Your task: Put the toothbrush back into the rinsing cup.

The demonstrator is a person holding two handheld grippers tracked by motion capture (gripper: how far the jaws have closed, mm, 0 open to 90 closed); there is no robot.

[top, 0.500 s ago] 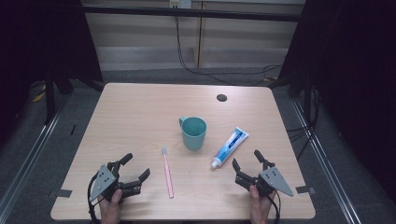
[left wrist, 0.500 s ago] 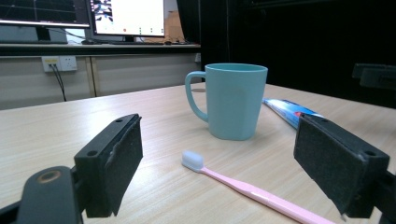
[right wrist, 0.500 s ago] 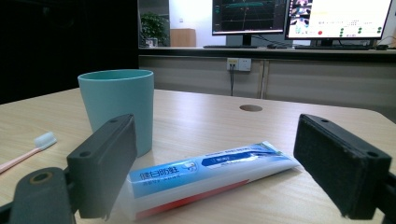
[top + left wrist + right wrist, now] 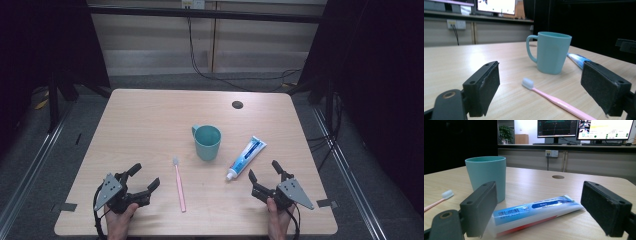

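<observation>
A teal mug [image 4: 207, 141] stands upright near the table's middle, its handle toward the left. A pink toothbrush [image 4: 178, 182] lies flat to the mug's front left, white bristles pointing away from me. A blue and white toothpaste tube [image 4: 246, 157] lies to the mug's right, cap toward me. My left gripper [image 4: 144, 177] rests at the front left, open and empty, left of the toothbrush [image 4: 554, 100] and aimed at the mug [image 4: 551, 52]. My right gripper [image 4: 264, 170] rests at the front right, open and empty, just short of the tube [image 4: 536, 213], with the mug [image 4: 487, 176] beyond.
A dark round hole [image 4: 237, 104] sits in the wooden table [image 4: 150, 125] near its far edge. Black frame posts and cables stand beyond the table. Monitors [image 4: 605, 128] and a wall socket [image 4: 551, 153] show in the background.
</observation>
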